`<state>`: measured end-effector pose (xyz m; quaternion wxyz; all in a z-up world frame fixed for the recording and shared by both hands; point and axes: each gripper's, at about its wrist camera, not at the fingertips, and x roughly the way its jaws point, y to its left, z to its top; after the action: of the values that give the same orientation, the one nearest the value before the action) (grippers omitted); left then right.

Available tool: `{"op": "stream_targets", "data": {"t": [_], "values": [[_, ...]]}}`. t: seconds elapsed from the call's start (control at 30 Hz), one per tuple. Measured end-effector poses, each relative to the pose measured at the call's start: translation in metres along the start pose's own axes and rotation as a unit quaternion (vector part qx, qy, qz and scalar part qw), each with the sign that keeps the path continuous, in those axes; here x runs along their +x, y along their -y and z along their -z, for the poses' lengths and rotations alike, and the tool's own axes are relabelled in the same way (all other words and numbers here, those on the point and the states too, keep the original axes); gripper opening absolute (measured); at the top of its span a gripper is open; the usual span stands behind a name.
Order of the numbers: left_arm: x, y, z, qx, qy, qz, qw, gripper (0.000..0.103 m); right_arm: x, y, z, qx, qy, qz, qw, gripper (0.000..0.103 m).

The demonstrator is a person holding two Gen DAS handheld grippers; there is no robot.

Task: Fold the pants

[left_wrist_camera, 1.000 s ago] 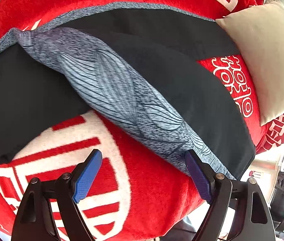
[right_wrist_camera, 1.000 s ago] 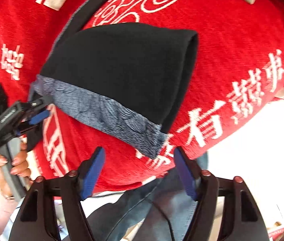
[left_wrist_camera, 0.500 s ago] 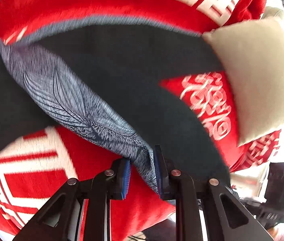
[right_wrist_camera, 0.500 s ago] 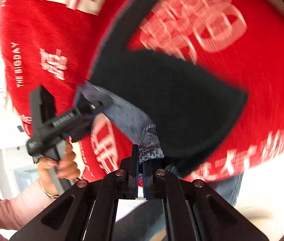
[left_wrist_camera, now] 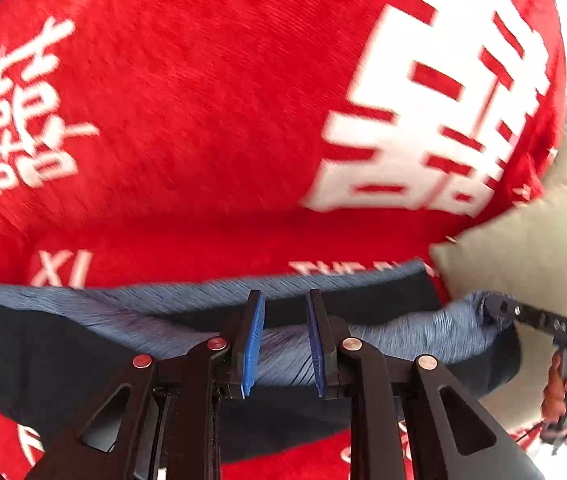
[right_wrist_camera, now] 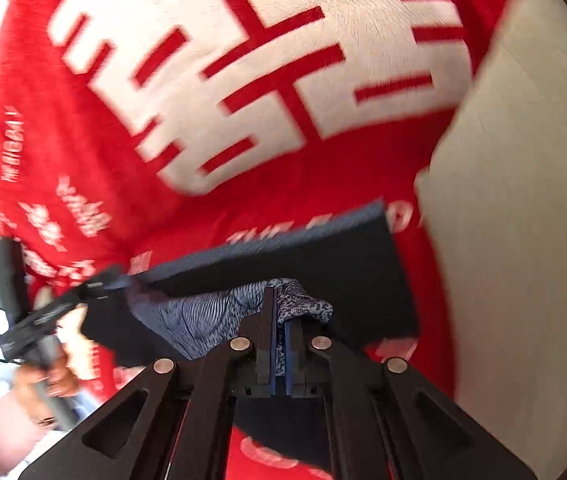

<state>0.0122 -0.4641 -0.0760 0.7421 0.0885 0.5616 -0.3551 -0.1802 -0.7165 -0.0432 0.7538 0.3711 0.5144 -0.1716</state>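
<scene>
The black pants [left_wrist_camera: 43, 360] with a grey-blue patterned band [left_wrist_camera: 403, 332] lie on a red blanket. My left gripper [left_wrist_camera: 281, 340] is shut on the patterned band, with the fabric bunched between its blue pads. My right gripper [right_wrist_camera: 279, 344] is shut on the same band [right_wrist_camera: 203, 316] at its other end, and the black cloth [right_wrist_camera: 323, 264] is lifted and doubled over behind it. Each gripper shows in the other's view, the right one [left_wrist_camera: 543, 324] at the right, the left one [right_wrist_camera: 63, 304] at the left.
The red blanket [left_wrist_camera: 203, 120] with large white characters covers the surface. A beige cushion [left_wrist_camera: 523, 264] lies at the right, also in the right wrist view [right_wrist_camera: 523, 200]. The person's hands hold both gripper handles.
Both grippers went from open to shut on the patterned band, then carried it up and forward over the pants toward the far edge. The view is motion-blurred.
</scene>
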Motion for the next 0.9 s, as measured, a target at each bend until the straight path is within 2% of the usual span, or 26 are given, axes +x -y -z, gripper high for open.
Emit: {"op": "stream_targets", "data": {"t": [0.03,0.07,0.1,0.13,0.2,0.23,0.27,0.33,0.37,0.47,0.53,0.6,0.67,0.73,0.8,0.83,0.9], "values": [[0.004,-0.003,-0.002,0.003,0.0,-0.017,0.9998,0.025,0.01,0.002,-0.012,-0.008,-0.008,0.014,1.0,0.003],[0.007,-0.007,0.001,0.007,-0.004,-0.035,0.9993,0.031,0.024,0.006,-0.021,-0.019,-0.018,0.037,0.999,0.005],[0.012,-0.012,0.006,0.009,-0.012,-0.055,0.9984,0.06,0.039,0.007,-0.022,-0.027,-0.027,0.06,0.997,0.005],[0.015,-0.016,0.011,0.009,-0.016,-0.069,0.9974,0.078,0.055,0.01,-0.028,-0.031,-0.042,0.094,0.994,0.006],[0.023,-0.026,0.028,0.009,-0.028,-0.096,0.9949,0.079,0.072,0.016,-0.031,-0.026,-0.059,0.12,0.991,0.017],[0.027,-0.031,0.036,0.012,-0.043,-0.102,0.9938,0.079,0.074,0.018,-0.034,-0.013,-0.061,0.112,0.992,0.034],[0.031,-0.035,0.042,0.013,-0.053,-0.11,0.9924,0.079,0.072,0.017,-0.038,-0.004,-0.056,0.096,0.994,0.059],[0.044,-0.042,0.055,0.015,-0.074,-0.125,0.9893,0.079,0.061,0.012,-0.044,0.005,-0.041,0.065,0.997,0.079],[0.049,-0.043,0.06,0.016,-0.082,-0.13,0.9879,0.079,0.052,0.007,-0.049,0.001,-0.027,0.067,0.997,0.081],[0.068,-0.049,0.07,0.014,-0.103,-0.146,0.9837,0.079,0.021,-0.004,-0.061,-0.012,0.021,0.107,0.994,0.081],[0.077,-0.051,0.07,0.003,-0.105,-0.15,0.9831,0.079,0.01,-0.005,-0.062,-0.005,0.032,0.116,0.993,0.079],[0.083,-0.051,0.066,-0.005,-0.101,-0.149,0.9835,0.079,0.011,-0.006,-0.048,-0.008,0.019,0.105,0.994,0.061],[0.091,-0.051,0.064,-0.004,-0.101,-0.156,0.9825,0.079,0.032,-0.006,-0.031,-0.018,-0.019,0.116,0.993,0.041],[0.102,-0.052,0.058,-0.003,-0.103,-0.163,0.9812,0.079,0.069,-0.003,-0.009,-0.025,-0.072,0.134,0.988,0.032],[0.108,-0.053,0.056,-0.003,-0.096,-0.166,0.9815,0.082,0.099,0.008,0.008,-0.015,-0.099,0.147,0.984,0.03],[0.11,-0.053,0.054,-0.002,-0.092,-0.165,0.9821,0.082,0.111,0.015,0.012,-0.007,-0.105,0.158,0.982,0.027],[0.114,-0.054,0.05,-0.001,-0.089,-0.163,0.9826,0.084,0.119,0.016,0.01,-0.011,-0.074,0.169,0.983,0.027]]}}
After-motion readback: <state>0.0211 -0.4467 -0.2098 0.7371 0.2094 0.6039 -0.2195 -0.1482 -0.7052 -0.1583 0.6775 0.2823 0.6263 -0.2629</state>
